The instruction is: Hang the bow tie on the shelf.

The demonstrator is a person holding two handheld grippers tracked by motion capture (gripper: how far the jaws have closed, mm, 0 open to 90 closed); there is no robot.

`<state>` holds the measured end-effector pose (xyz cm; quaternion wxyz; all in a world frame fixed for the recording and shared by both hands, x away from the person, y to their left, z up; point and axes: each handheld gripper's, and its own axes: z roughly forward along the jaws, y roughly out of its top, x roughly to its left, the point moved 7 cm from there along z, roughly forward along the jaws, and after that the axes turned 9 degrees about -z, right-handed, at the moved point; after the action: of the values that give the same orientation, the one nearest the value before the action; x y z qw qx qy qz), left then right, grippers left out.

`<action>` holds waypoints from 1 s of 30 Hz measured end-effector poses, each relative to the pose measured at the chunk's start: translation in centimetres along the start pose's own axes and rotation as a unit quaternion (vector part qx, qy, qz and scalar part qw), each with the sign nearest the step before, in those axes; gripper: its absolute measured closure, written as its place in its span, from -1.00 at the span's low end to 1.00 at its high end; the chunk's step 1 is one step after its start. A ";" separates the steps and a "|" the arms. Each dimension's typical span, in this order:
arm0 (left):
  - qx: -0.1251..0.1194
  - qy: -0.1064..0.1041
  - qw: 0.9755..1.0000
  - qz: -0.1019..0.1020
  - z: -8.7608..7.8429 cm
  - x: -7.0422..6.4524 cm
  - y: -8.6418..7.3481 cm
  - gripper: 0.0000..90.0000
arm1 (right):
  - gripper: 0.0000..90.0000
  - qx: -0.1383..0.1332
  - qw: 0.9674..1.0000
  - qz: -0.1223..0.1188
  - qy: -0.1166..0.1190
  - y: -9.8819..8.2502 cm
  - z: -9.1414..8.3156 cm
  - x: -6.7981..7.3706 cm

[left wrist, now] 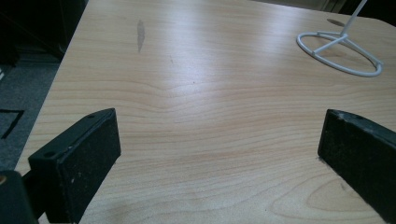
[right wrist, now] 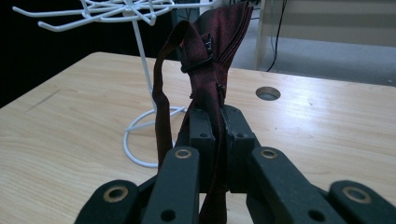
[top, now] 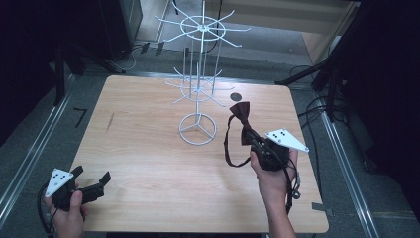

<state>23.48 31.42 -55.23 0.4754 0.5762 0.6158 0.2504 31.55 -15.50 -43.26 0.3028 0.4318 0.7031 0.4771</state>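
Bow tie [right wrist: 215, 60] before wire rack [top: 198, 84]

wooden table [top: 148, 163], round cable hole [top: 236, 96]

A rack [top: 198, 84] is standing mid-desk [top: 148, 163] toward the back. The right tool [top: 252, 141] is holding a bow tie [top: 241, 116] just right of it; the left tool [top: 91, 183] is hovering front-left.
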 end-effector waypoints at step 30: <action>0.001 0.000 1.000 0.002 0.0 0.0 0.0 -1.00 | 0.91 -0.016 1.000 0.001 0.012 3.0 1.7 1.0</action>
<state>23.47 31.41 -55.23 0.4746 0.5775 0.6151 0.2507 33.50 -13.41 -41.11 0.3003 0.4218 0.6983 0.4943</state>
